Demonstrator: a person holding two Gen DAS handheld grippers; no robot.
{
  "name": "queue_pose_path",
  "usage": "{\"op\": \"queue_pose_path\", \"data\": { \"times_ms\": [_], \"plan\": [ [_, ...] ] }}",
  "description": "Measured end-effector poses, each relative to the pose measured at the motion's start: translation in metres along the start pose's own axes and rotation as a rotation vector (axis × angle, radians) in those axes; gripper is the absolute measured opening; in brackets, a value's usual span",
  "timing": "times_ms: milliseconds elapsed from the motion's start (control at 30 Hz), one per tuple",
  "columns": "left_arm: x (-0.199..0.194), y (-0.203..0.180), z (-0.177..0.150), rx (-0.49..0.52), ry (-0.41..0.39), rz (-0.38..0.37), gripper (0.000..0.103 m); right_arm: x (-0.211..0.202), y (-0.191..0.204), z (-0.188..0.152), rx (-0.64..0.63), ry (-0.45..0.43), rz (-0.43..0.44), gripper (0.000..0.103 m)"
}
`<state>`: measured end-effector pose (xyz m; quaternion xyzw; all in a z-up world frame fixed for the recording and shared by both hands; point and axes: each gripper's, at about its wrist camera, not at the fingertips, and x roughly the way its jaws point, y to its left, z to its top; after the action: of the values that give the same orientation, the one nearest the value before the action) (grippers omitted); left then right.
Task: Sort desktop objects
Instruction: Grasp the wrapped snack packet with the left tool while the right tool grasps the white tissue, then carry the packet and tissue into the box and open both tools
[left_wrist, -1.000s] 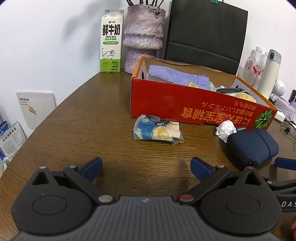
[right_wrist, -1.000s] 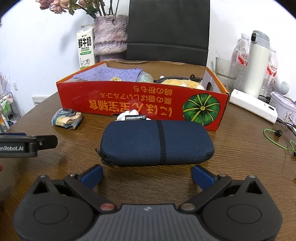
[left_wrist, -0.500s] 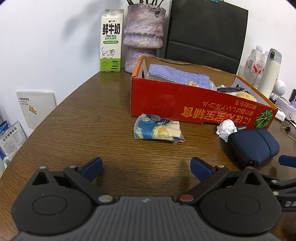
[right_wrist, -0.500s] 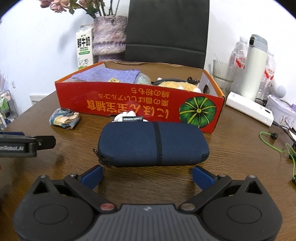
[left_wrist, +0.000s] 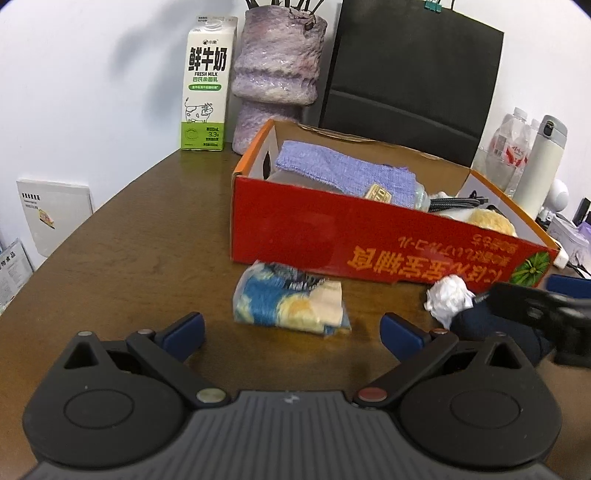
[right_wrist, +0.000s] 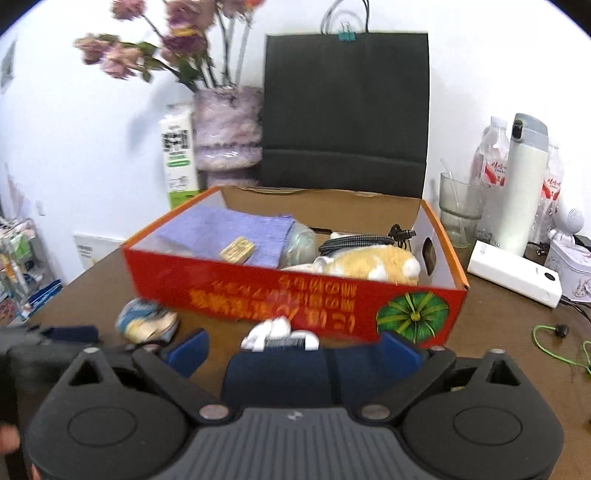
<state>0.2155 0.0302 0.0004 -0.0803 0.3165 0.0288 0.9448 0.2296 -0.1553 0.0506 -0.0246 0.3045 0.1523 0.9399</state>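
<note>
A red cardboard box (left_wrist: 369, 243) stands on the brown table; it holds a purple cloth (right_wrist: 229, 232), a black cable and a yellow plush toy (right_wrist: 373, 262). In front of it lie a blue-and-yellow crumpled pouch (left_wrist: 291, 306), a white paper ball (left_wrist: 448, 299) and a navy zip case (right_wrist: 314, 373). My left gripper (left_wrist: 291, 332) is open and empty, just short of the pouch. My right gripper (right_wrist: 295, 349) is open, its fingers on either side of the navy case, whose near part is hidden by the gripper body.
A milk carton (left_wrist: 205, 88), a purple vase (left_wrist: 277, 77) and a black paper bag (left_wrist: 410, 85) stand behind the box. A white thermos (right_wrist: 524, 184), water bottles, a glass (right_wrist: 458, 210), a white power bank (right_wrist: 513, 273) and a green cord (right_wrist: 554, 339) are on the right.
My right gripper has moved forward and now straddles the navy case. My left gripper has edged closer to the pouch.
</note>
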Motion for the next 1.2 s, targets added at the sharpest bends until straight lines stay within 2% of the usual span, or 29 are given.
{"op": "queue_pose_path", "data": {
  "times_ms": [200, 233, 267, 333, 367, 400, 500, 567, 667, 833, 967, 1133, 1200],
  "plan": [
    [0.018, -0.004, 0.011, 0.034, 0.02, 0.052, 0.102, 0.044, 0.008, 0.014, -0.021, 0.091, 0.004, 0.07],
    [0.02, -0.005, 0.012, 0.046, 0.023, 0.061, 0.098, 0.049, 0.009, 0.015, -0.02, 0.112, 0.003, 0.07],
    [0.021, -0.006, 0.014, 0.061, 0.025, 0.073, 0.09, 0.052, 0.011, 0.015, -0.025, 0.13, 0.011, 0.07],
    [0.021, -0.009, 0.014, 0.078, 0.021, 0.093, 0.078, 0.059, 0.015, 0.014, -0.048, 0.153, 0.035, 0.056],
    [0.02, -0.008, 0.014, 0.081, 0.02, 0.105, 0.07, 0.06, 0.016, 0.013, -0.053, 0.158, 0.025, 0.04],
    [0.018, -0.009, 0.013, 0.086, 0.019, 0.111, 0.066, 0.062, 0.016, 0.011, -0.054, 0.171, 0.022, 0.028],
    [0.011, -0.007, 0.012, 0.076, 0.019, 0.084, 0.054, 0.056, 0.011, 0.007, -0.036, 0.16, 0.058, 0.023],
    [0.007, -0.006, 0.011, 0.061, 0.016, 0.057, 0.041, 0.051, 0.007, 0.007, -0.012, 0.141, 0.084, 0.02],
    [0.001, -0.002, 0.013, 0.029, -0.003, 0.037, 0.037, 0.04, -0.001, 0.01, 0.029, 0.099, 0.114, 0.02],
    [-0.018, 0.007, 0.021, -0.016, -0.073, 0.013, 0.036, 0.019, -0.013, 0.021, 0.092, 0.037, 0.175, 0.02],
    [-0.041, 0.002, 0.032, -0.007, -0.165, -0.016, 0.036, 0.002, -0.022, 0.034, 0.123, -0.034, 0.213, 0.02],
    [-0.057, -0.013, 0.049, 0.019, -0.305, -0.03, 0.038, -0.004, -0.03, 0.049, 0.125, -0.12, 0.177, 0.02],
    [-0.053, -0.02, 0.058, 0.011, -0.321, -0.048, 0.038, 0.003, -0.03, 0.054, 0.125, -0.135, 0.162, 0.02]
  ]
}}
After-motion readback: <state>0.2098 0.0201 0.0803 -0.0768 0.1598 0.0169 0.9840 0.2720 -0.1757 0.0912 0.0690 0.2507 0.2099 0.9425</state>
